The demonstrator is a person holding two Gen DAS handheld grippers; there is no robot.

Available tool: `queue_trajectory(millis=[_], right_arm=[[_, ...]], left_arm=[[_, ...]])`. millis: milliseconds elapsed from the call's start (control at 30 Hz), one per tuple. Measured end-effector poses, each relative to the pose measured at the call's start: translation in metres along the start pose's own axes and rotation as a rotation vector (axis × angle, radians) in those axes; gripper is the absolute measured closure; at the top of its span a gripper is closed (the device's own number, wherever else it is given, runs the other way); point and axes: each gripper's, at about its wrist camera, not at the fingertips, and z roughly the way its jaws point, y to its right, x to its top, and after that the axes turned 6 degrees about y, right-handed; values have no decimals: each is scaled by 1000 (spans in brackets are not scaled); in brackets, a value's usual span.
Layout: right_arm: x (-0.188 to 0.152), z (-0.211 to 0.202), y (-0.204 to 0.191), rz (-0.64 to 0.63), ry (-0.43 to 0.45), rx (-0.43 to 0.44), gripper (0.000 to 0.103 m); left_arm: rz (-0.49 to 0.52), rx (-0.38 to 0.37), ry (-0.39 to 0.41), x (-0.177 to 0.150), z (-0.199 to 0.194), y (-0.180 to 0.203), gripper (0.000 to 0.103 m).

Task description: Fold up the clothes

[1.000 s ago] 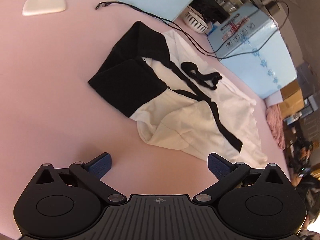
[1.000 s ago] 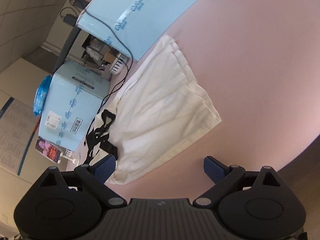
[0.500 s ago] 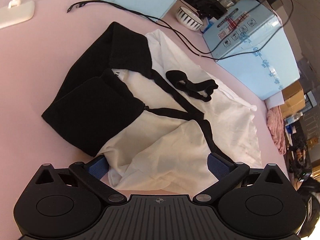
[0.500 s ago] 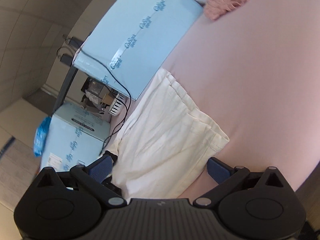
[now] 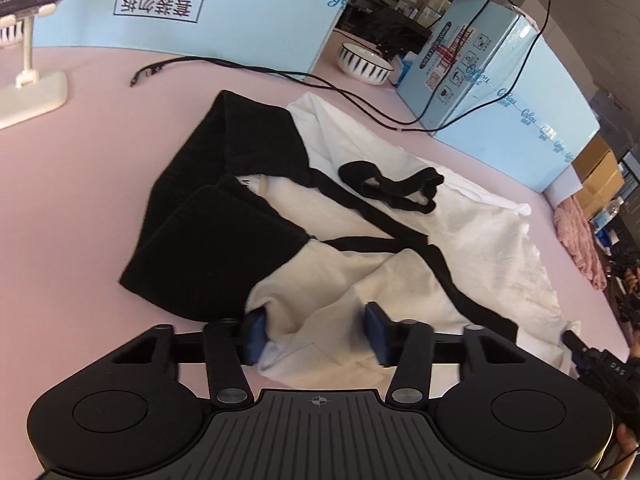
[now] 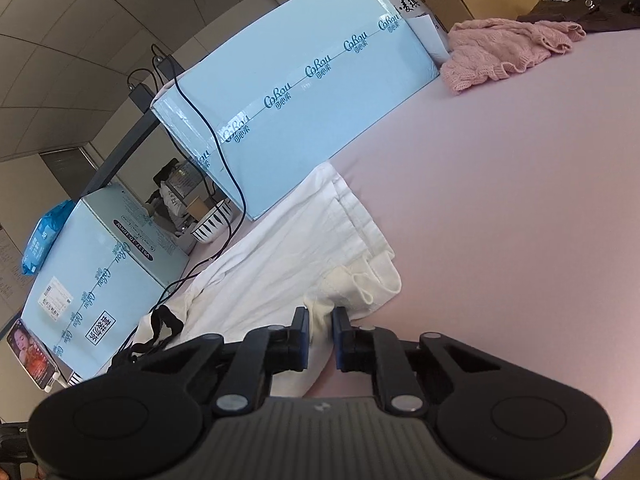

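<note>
A white garment with black sleeves and black trim (image 5: 360,272) lies crumpled on the pink table (image 5: 72,208). My left gripper (image 5: 315,336) is at its near edge. The jaws are half closed, with a bunched white fold between the blue pads (image 5: 254,338), so it still counts as open. In the right wrist view the garment's white hem end (image 6: 288,256) stretches toward the blue cartons. My right gripper (image 6: 320,338) is shut on a pinch of that white cloth near its corner.
Light blue cartons (image 5: 224,12) (image 6: 288,80) line the far side of the table, with a striped bowl (image 5: 363,64) between them. A black cable (image 5: 280,74) runs past the garment. A white stand (image 5: 32,92) sits far left, a pink knit (image 6: 504,52) far right.
Both grippers moved down onto the garment. The right one closed on the white hem. The left one narrowed around a fold at the near edge.
</note>
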Motion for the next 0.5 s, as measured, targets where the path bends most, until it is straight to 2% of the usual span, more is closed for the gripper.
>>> queue_trajectory(millis=[133, 200, 333, 500], right_arm=[[0, -12, 0, -27, 71, 68, 94], [1, -19, 2, -28, 113, 116, 94], [4, -34, 4, -31, 197, 212, 95], [8, -43, 7, -45, 239, 241, 95]], left_arm=[[26, -6, 40, -6, -2, 5, 85], [-2, -49, 77, -8, -5, 1, 90], [-118, -134, 161, -16, -12, -13, 90], [-172, -113, 183, -28, -10, -21, 90]])
